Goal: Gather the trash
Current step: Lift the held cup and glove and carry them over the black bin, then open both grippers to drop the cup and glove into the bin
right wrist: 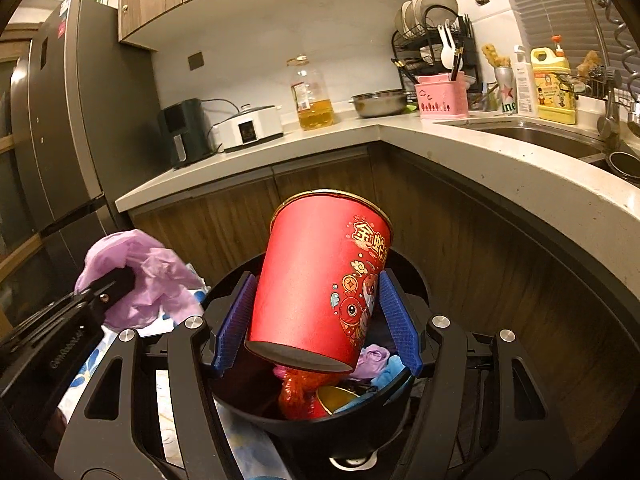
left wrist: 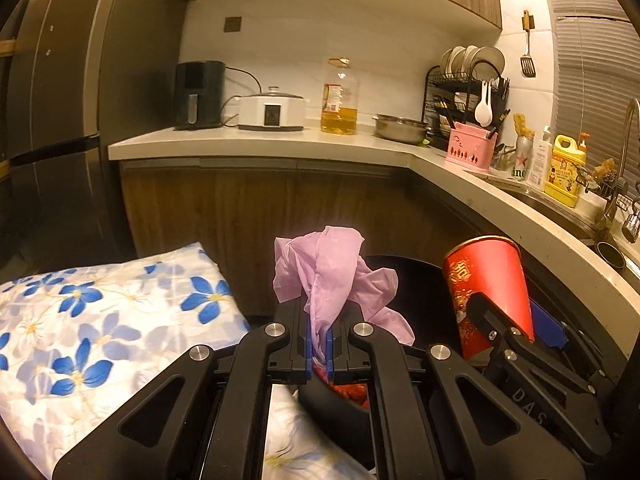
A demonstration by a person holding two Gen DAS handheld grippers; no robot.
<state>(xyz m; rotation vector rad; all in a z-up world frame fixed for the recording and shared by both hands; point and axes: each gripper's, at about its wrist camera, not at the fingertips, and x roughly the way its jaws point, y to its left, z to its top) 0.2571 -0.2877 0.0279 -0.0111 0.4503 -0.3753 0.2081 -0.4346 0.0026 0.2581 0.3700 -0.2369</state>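
My left gripper (left wrist: pixel 319 350) is shut on a crumpled purple plastic glove (left wrist: pixel 332 272), which sticks up from between its blue pads. It also shows at the left of the right wrist view as the purple glove (right wrist: pixel 148 280). My right gripper (right wrist: pixel 316 320) is shut on a red paper cup (right wrist: pixel 320 280) with gold and fish print, tilted, its blue pads pressing both sides. The cup hangs over a black trash bin (right wrist: pixel 320 428) that holds red wrapping, a purple glove and blue scraps. In the left wrist view the red cup (left wrist: pixel 488 280) is at the right.
A flowered blue and white cloth (left wrist: pixel 92 320) lies left of the bin. Behind runs an L-shaped counter (left wrist: pixel 260 144) with an air fryer (left wrist: pixel 198 94), a cooker, an oil bottle (left wrist: pixel 339 96), a steel bowl, a dish rack and a sink (right wrist: pixel 532 134). A dark fridge (right wrist: pixel 60 140) stands left.
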